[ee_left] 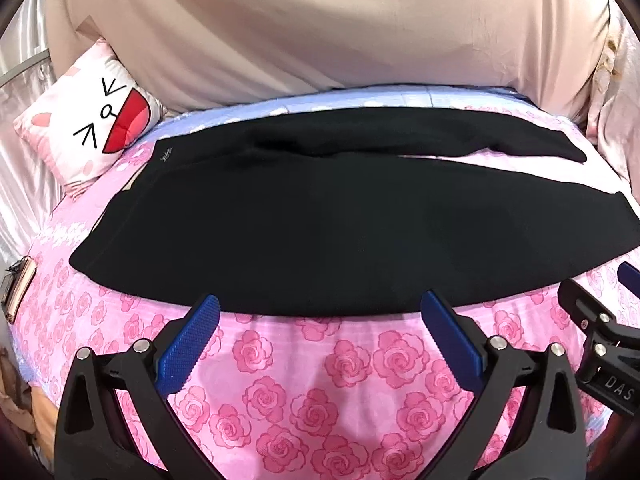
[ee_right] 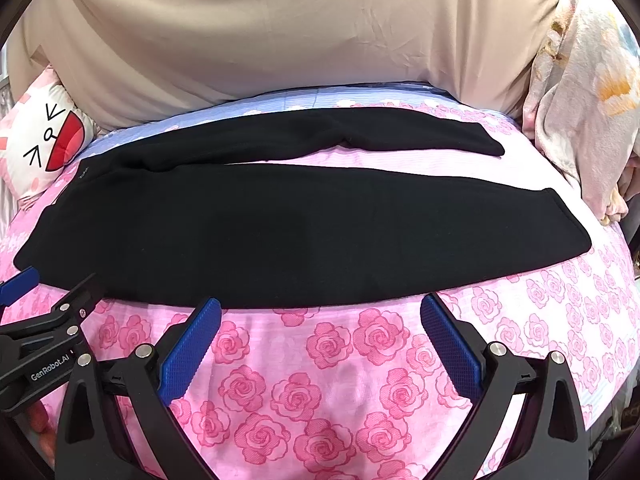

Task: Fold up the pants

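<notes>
Black pants [ee_left: 304, 220] [ee_right: 280, 224] lie spread flat across a pink rose-print bedspread [ee_left: 320, 392] [ee_right: 328, 380], waist to the left, both legs running right with a narrow gap between them. My left gripper [ee_left: 320, 304] hovers open just short of the near leg's front edge, nothing between its blue pads. My right gripper [ee_right: 320, 306] is also open at that same near edge, further right along the leg, and empty. Each gripper shows at the edge of the other's view: the right one at the far right, the left one at the far left.
A white and pink cat-face pillow [ee_left: 88, 120] [ee_right: 36, 144] sits at the back left. A beige sheet [ee_left: 320, 32] hangs behind the bed. Floral fabric [ee_right: 580, 112] is piled at the right. A phone-like object [ee_left: 18, 292] lies at the bed's left edge.
</notes>
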{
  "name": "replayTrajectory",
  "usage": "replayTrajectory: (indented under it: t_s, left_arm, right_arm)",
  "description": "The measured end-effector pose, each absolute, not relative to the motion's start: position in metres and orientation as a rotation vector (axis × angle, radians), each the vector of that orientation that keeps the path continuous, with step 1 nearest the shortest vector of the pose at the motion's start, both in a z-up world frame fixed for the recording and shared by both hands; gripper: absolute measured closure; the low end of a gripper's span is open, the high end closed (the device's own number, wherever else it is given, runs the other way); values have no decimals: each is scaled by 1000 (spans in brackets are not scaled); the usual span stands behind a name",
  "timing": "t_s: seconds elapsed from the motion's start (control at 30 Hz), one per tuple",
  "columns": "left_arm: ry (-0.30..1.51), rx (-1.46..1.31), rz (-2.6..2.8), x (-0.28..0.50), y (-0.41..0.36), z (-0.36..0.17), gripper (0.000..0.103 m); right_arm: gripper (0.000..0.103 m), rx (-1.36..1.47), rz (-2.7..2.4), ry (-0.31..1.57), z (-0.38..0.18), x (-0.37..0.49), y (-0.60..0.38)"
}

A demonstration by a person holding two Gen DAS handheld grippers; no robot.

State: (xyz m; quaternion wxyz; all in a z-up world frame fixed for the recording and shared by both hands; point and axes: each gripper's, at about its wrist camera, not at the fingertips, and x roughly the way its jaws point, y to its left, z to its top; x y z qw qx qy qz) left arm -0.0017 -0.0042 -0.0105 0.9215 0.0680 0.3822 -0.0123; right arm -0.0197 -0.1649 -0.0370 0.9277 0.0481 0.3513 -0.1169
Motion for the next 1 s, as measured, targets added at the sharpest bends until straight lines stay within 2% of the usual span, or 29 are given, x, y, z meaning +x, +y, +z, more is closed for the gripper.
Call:
replayTrajectory:
  t_s: [0.27,0.57,1.0]
  left_arm:
    - [868,126,-33,7,-1,-17,5]
    - [813,175,-28,0,-7,-11,5]
    - [831,156,-9,4,-3,-12,5]
  right_arm:
    - [5,98,-240,721,-37,-20,-166]
    - [5,97,-239,722,-36,-20,-166]
    - [5,100,-238,726,-37,-18,-166]
